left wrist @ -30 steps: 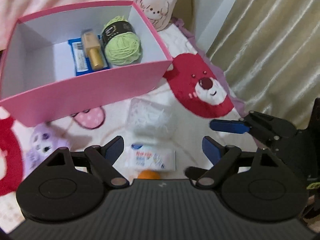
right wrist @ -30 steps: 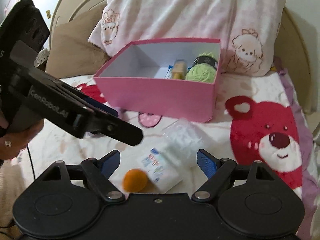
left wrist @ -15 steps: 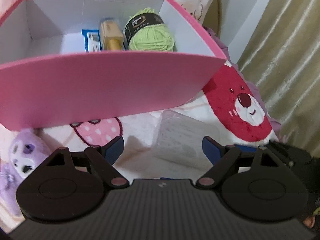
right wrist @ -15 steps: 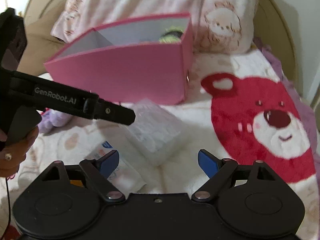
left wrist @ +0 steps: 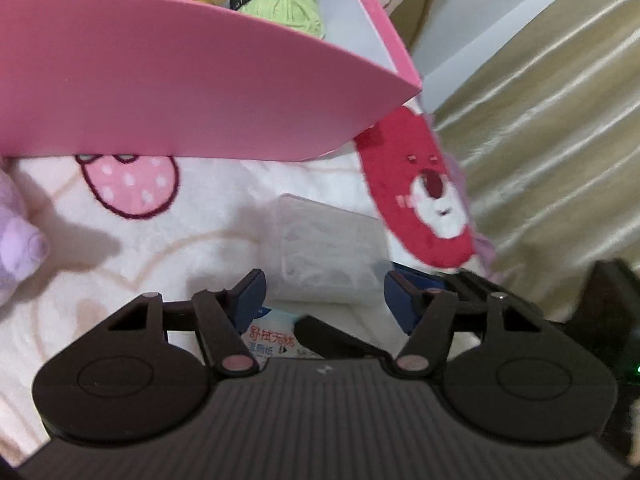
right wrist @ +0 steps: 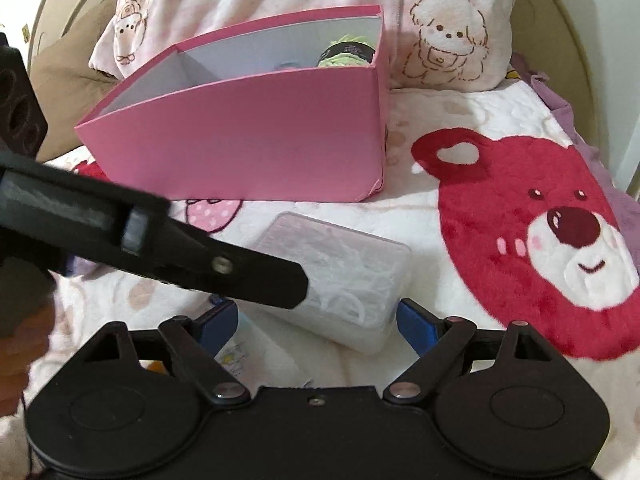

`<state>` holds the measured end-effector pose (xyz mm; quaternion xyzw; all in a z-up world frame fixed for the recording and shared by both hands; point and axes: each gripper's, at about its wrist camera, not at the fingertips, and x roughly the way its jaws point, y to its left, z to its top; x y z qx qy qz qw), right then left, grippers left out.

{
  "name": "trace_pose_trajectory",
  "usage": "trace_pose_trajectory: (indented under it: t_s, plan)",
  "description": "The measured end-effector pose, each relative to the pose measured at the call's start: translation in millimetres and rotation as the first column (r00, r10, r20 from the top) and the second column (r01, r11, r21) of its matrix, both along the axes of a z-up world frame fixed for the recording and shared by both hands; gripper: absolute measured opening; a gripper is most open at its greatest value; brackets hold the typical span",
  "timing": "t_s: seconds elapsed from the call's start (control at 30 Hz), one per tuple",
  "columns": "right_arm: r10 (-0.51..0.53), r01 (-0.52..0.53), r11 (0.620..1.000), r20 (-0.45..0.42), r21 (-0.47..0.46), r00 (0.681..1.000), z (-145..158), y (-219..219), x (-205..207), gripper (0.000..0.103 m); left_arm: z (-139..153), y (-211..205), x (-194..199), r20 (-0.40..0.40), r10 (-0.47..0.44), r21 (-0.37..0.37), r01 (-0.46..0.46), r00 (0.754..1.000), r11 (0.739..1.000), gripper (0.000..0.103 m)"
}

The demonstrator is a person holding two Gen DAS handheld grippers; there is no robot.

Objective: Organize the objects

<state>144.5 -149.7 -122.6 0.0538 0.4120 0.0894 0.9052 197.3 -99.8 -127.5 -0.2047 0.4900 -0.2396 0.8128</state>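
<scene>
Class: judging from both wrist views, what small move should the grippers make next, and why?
Probably close the left gripper, whose jaws have just been narrowing, onto the clear plastic box: it lies between them, untouched, in front of the pink box.

Soft indoor light, fairly bright, no glare. My left gripper (right wrist: pixel 292 284) is smeared with motion blur across my right camera's view. Red bear (left wrist: pixel 428 196) ahead of my left fingers slightly blurred. Fisheye bows the pink box (left wrist: pixel 192 92); corners go dark.
</scene>
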Motion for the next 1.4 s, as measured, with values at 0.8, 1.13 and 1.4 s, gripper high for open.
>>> trace_pose_trajectory:
  t_s: [0.8,1.13,1.4]
  plan:
    - [-0.058,0.057,0.997,0.014,0.053,0.998,2.7,0.4,3.1,0.097,13.5,4.4,-8.9,-0.011,0.083,0.024,-0.082,0.997,0.996,0.044]
    - [0.019,-0.014,0.999,0.126,-0.04,0.992,60.3,20.7,-25.1,0.097,76.7,12.5,-37.3,0.063,0.07,0.055,-0.074,0.996,0.996,0.046]
    - [0.128,-0.115,0.989,0.155,-0.087,0.98,118.7,46.1,-37.6,0.091,131.8,43.6,-68.9,0.126,0.125,0.054,-0.132,0.984,0.99,0.046]
